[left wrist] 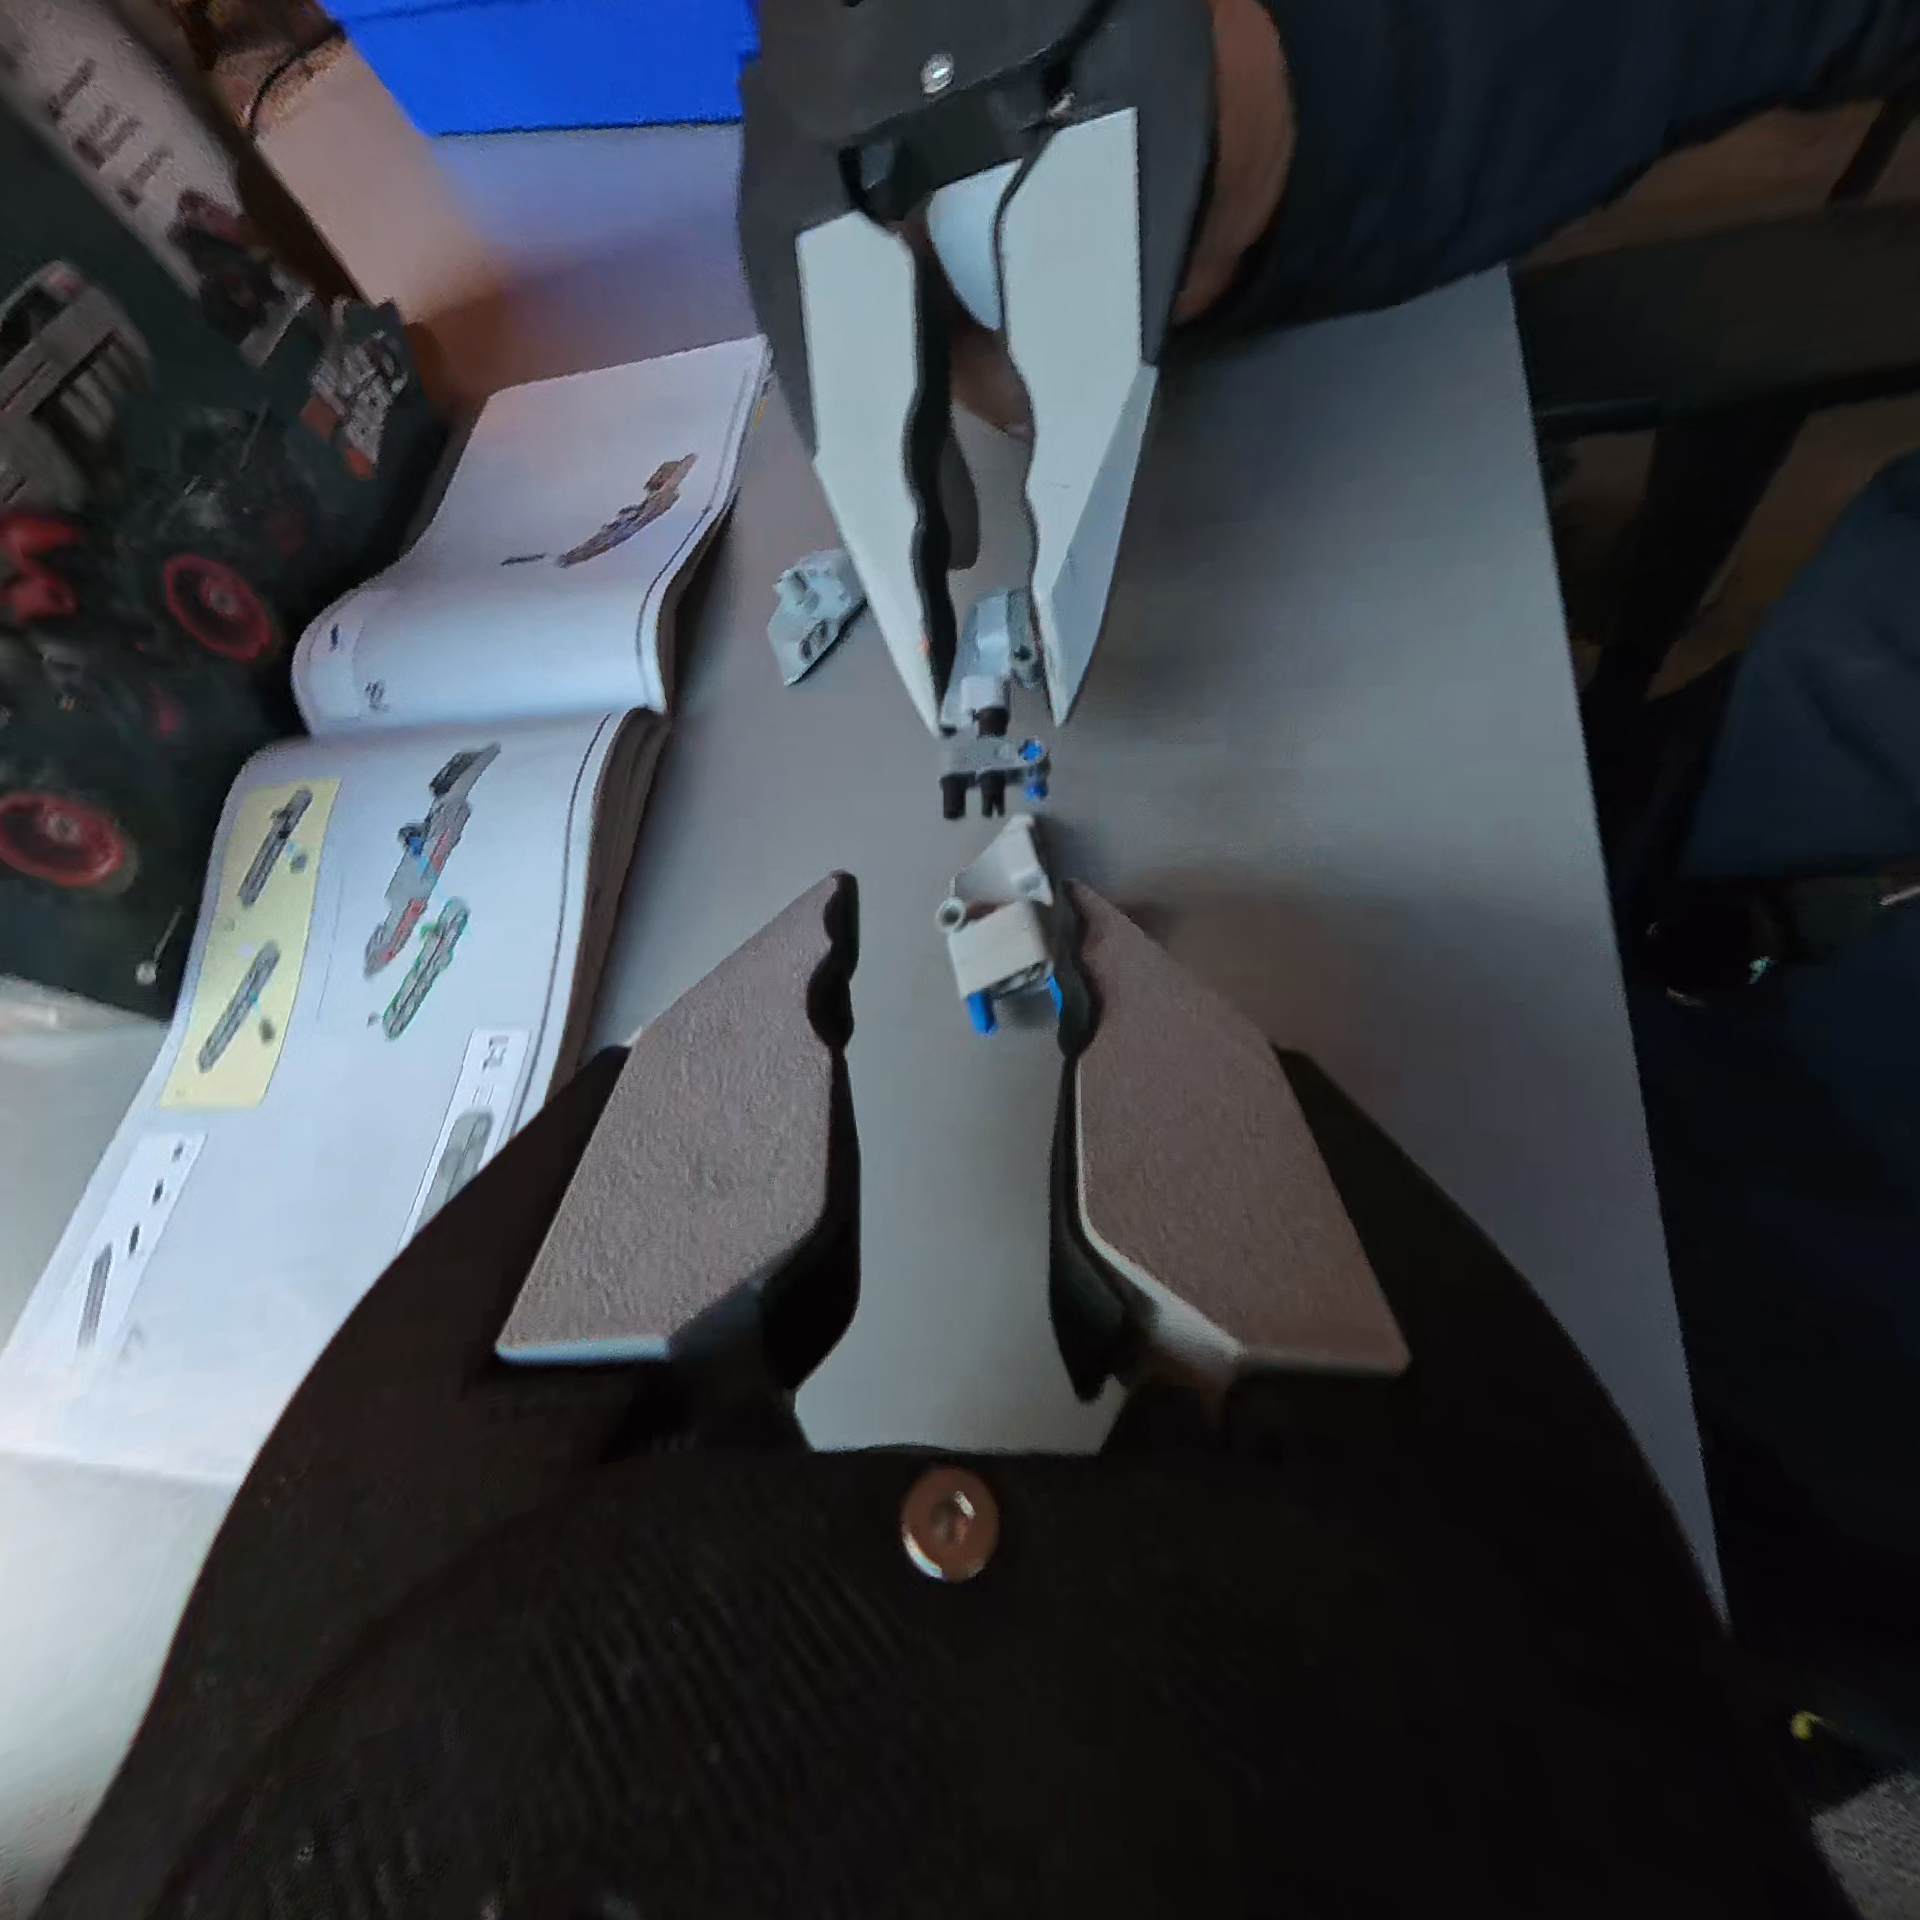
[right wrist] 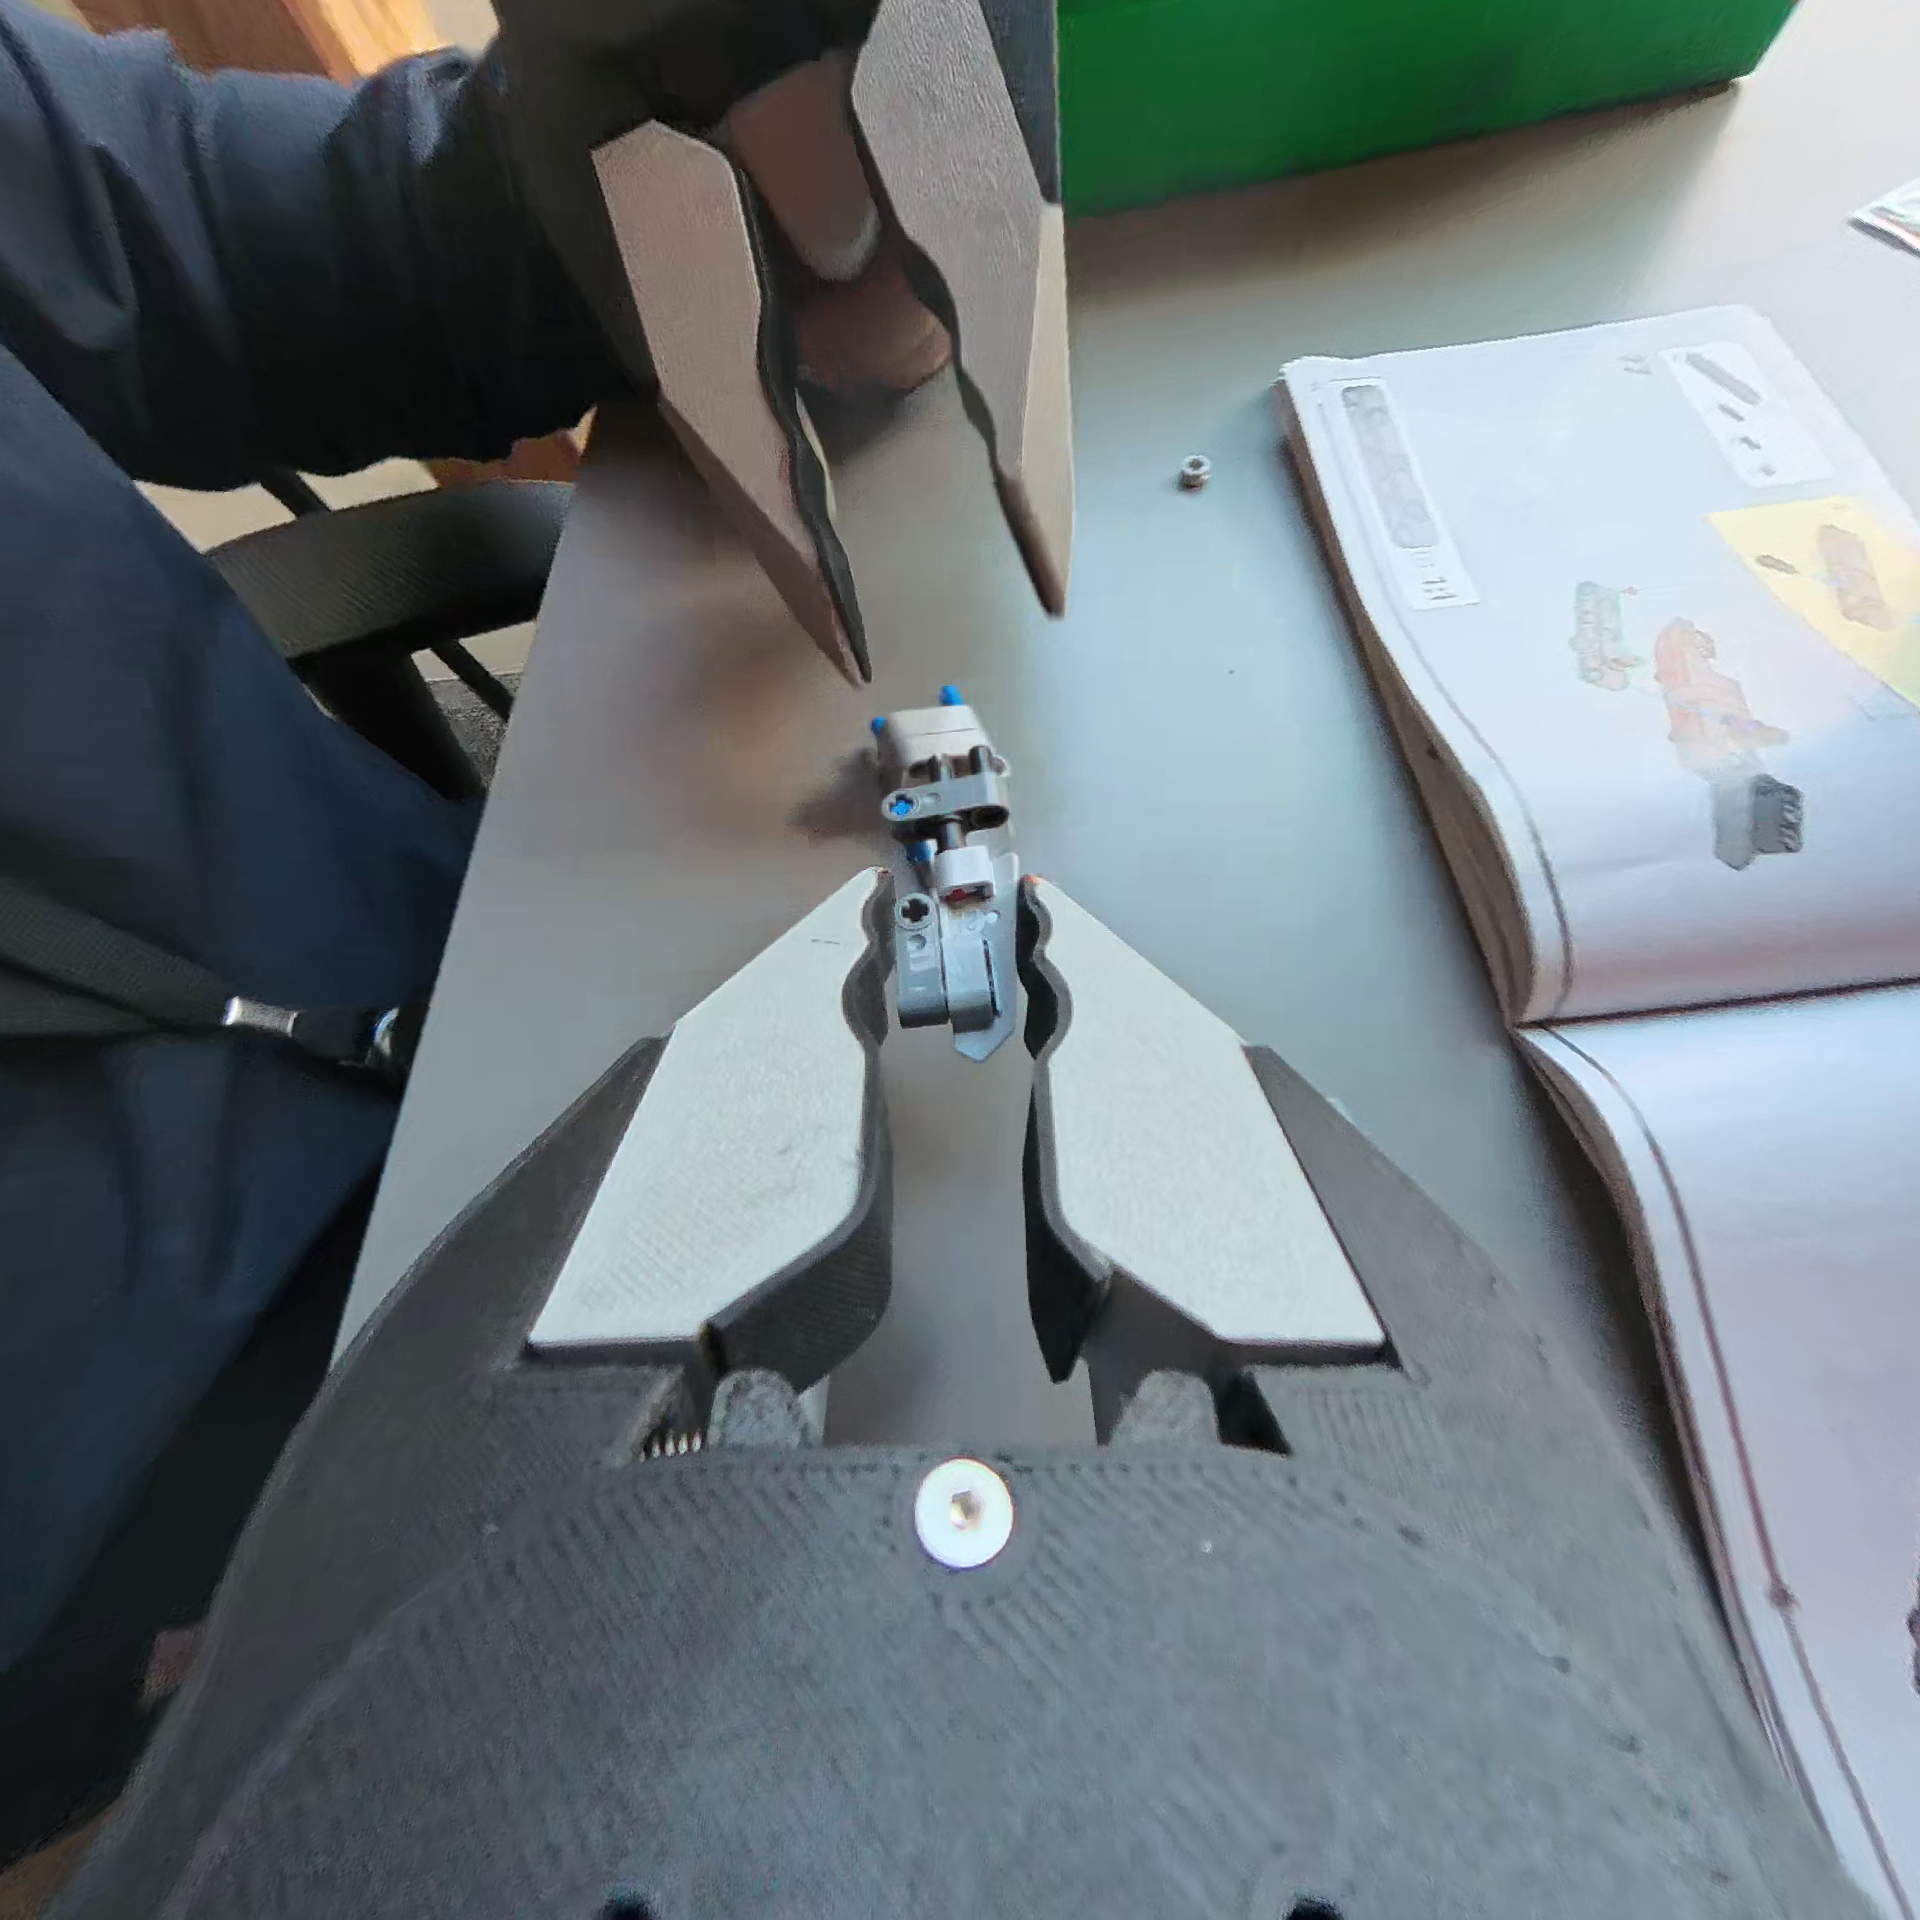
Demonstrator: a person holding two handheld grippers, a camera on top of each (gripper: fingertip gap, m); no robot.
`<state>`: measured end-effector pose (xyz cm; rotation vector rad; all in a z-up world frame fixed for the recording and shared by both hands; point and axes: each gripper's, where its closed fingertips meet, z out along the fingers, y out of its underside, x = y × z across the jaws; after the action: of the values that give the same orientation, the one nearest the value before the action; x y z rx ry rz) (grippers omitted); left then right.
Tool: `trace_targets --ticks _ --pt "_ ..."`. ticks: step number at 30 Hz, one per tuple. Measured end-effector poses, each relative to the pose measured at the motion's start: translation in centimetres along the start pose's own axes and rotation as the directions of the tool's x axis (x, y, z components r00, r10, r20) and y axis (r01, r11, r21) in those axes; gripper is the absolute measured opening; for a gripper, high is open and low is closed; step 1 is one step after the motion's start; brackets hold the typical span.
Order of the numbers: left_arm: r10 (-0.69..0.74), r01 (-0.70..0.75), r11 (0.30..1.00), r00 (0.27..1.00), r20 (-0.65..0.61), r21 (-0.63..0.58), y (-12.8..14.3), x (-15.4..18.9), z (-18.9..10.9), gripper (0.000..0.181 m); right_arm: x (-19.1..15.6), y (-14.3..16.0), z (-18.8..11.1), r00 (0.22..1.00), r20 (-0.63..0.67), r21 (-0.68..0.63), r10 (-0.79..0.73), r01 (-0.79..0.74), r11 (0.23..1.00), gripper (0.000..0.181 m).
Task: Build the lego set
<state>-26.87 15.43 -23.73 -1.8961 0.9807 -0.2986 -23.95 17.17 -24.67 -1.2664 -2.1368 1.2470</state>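
Note:
My right gripper (right wrist: 951, 883) is shut on a dark grey Lego assembly (right wrist: 948, 971). The assembly's far end carries black pins and a blue pin (left wrist: 982, 774). It also shows in the left wrist view (left wrist: 992, 649), held just above the grey table (left wrist: 1299, 727). A light grey Lego block with blue pins (left wrist: 997, 935) lies on the table right in front of those pins, a small gap apart. It also shows in the right wrist view (right wrist: 930, 740). My left gripper (left wrist: 956, 891) is open around this block, and its right finger is close beside it.
An open instruction booklet (left wrist: 468, 831) (right wrist: 1662, 727) lies beside the work spot. A spare grey part (left wrist: 816, 613) and a small grey bush (right wrist: 1197, 473) lie on the table. A Lego box (left wrist: 156, 468), a blue bin (left wrist: 540, 62) and a green bin (right wrist: 1403, 83) stand farther off. The table edge (right wrist: 488, 831) is near a person's lap. Left tips to right tips: about 5 cm. My left tips are roughly 10 cm from the small grey bush (right wrist: 1197, 473).

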Motion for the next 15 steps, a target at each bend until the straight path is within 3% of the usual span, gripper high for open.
trace_targets --ticks 4,11,14,15 --pt "-0.12 0.12 0.992 0.993 0.005 -0.023 1.3 -1.2 -1.0 0.039 0.8 0.0 0.1 0.999 -0.028 -0.003 0.027 -0.027 1.0 0.02" --pt "-0.232 0.216 0.964 0.968 -0.095 -0.154 2.2 0.6 0.8 0.045 0.2 0.4 0.9 0.999 -0.039 -0.094 -0.01 0.006 0.996 0.02" --pt "-0.293 0.263 0.942 0.948 -0.125 -0.208 2.5 1.2 1.5 0.044 -0.4 0.6 1.2 1.0 0.003 -0.139 0.008 -0.007 0.99 0.02" --pt "-0.303 0.27 0.939 0.943 -0.138 -0.213 2.4 1.4 1.6 0.034 -0.5 0.6 1.3 1.0 0.012 -0.151 0.023 -0.021 0.988 0.02"
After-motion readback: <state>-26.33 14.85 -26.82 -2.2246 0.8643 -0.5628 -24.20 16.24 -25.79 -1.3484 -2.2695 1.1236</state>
